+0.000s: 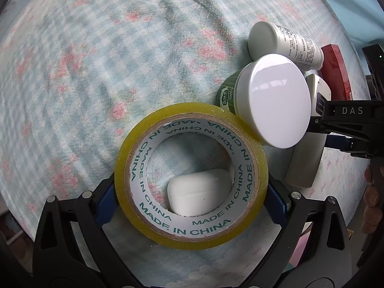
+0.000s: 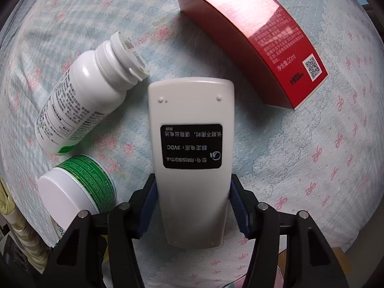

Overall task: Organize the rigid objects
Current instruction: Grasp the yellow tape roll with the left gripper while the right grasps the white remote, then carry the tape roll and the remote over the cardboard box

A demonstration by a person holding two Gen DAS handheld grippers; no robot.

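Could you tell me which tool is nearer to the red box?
Right. The right tool, clamped on the remote, sits just short of the red box; the left tool holds the tape roll farther away.

Bedsheet: soft matt cloth. Tape roll: glossy yellow film, paper core. Jar lid: shiny smooth plastic. Red box: glossy card. Remote: matt plastic.

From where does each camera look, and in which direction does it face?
Left wrist: on the left gripper, looking down at the bed; its fingers hold the tape roll ringing a white case; the person's fingers show.
Right wrist: on the right gripper, looking down; its fingers hold the remote.
Shared: remote, green jar, white bottle, red box.
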